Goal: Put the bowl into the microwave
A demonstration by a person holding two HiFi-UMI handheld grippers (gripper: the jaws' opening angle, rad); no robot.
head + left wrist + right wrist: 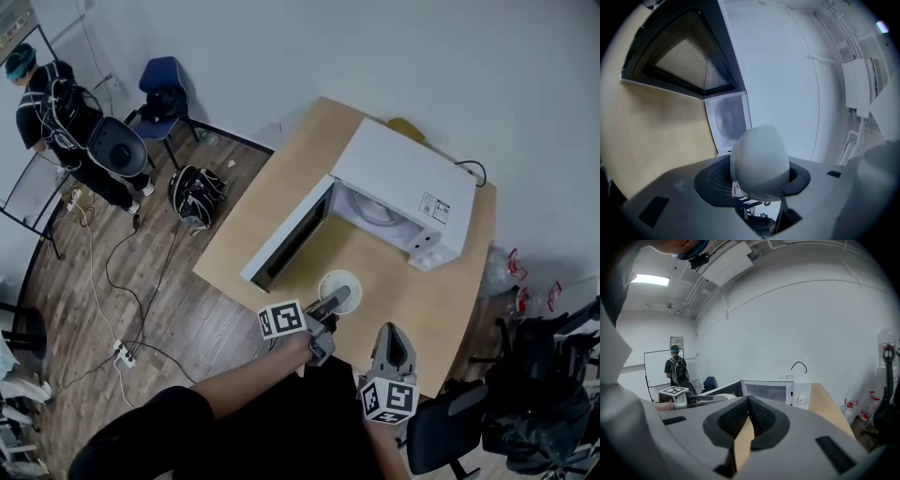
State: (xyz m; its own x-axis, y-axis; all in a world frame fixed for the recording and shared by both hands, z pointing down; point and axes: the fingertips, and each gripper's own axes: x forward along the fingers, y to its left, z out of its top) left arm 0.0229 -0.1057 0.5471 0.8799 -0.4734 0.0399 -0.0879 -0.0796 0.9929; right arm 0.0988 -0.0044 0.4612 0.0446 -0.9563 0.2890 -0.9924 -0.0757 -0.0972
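Mine, lower frame: one black sleeve [141, 433]; left gripper [339, 298] and right gripper [391, 330], grey shells, black ribbed pads [761, 418], each bearing a black-and-white marker cube [282, 320].

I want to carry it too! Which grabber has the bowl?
The left gripper: its jaws clamp the bowl in front of the open microwave. The right gripper is shut and empty.

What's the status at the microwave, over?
Left gripper shut on the round white bowl, in front of the white microwave. Right gripper shut, empty. Door open, nothing visible blocking the cavity.
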